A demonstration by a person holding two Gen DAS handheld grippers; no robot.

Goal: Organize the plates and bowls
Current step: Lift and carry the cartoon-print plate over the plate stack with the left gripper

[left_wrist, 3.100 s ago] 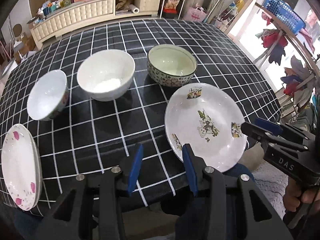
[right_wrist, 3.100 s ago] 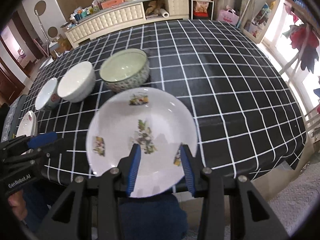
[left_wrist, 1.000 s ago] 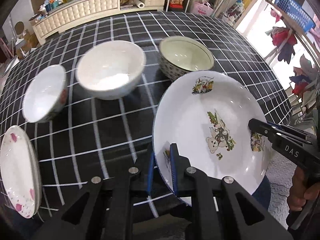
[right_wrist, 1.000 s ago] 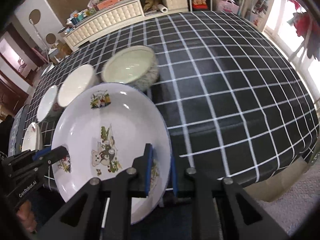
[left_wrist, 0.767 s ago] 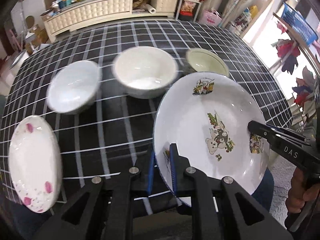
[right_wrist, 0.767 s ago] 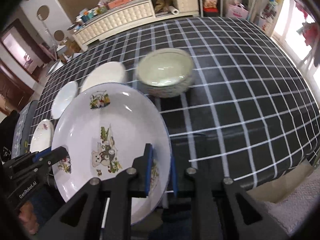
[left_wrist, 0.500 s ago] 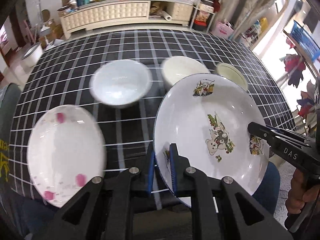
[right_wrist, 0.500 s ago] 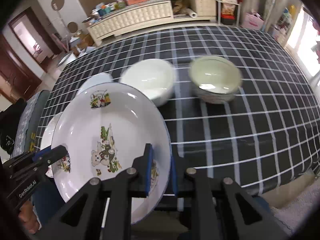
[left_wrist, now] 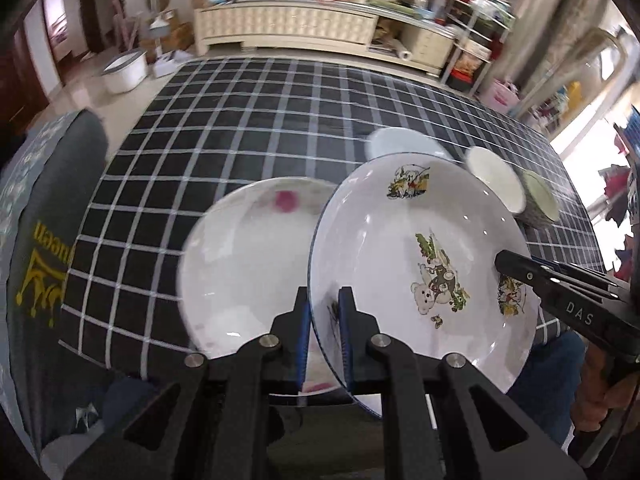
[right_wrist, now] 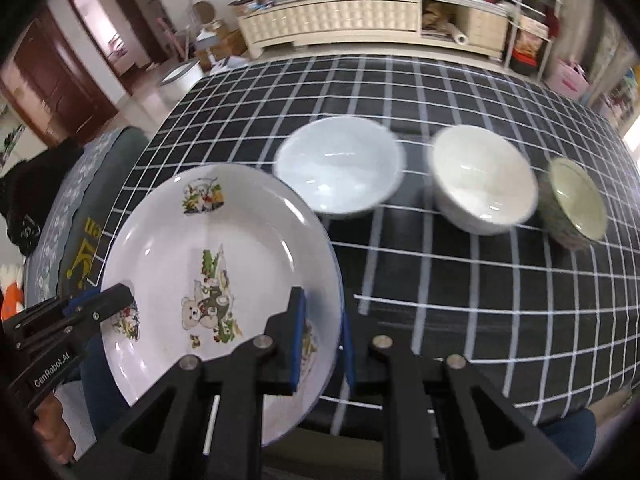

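Left wrist view shows the left gripper (left_wrist: 323, 334) clenched on the near-left rim of the cartoon plate (left_wrist: 420, 248), its blue pads pinching the edge from both sides. At about 3 o'clock of that plate the right gripper (left_wrist: 516, 266) reaches in, its black fingers closed over the opposite rim. The cartoon plate is held up off the checked tablecloth (left_wrist: 248, 120), tilted, and overlaps the right edge of the pink-flowered plate (left_wrist: 248, 264), which lies on the cloth toward 9 o'clock of it; whether the two touch cannot be told. Right wrist view shows the right gripper (right_wrist: 322, 340) grasping the cartoon plate (right_wrist: 208, 264) at its right rim, with the left gripper (right_wrist: 114, 300) clamped on the rim at about 8 o'clock. Beyond the plate, three bowls stand in a row on the checked tablecloth (right_wrist: 480, 300): a pale blue bowl (right_wrist: 340, 164) at 1 o'clock of the plate, a white bowl (right_wrist: 482, 178) to its right, and a patterned green bowl (right_wrist: 574, 204) farthest right, just beside the white one. All three are blurred. A cream sideboard (right_wrist: 360, 16) stands behind the table.
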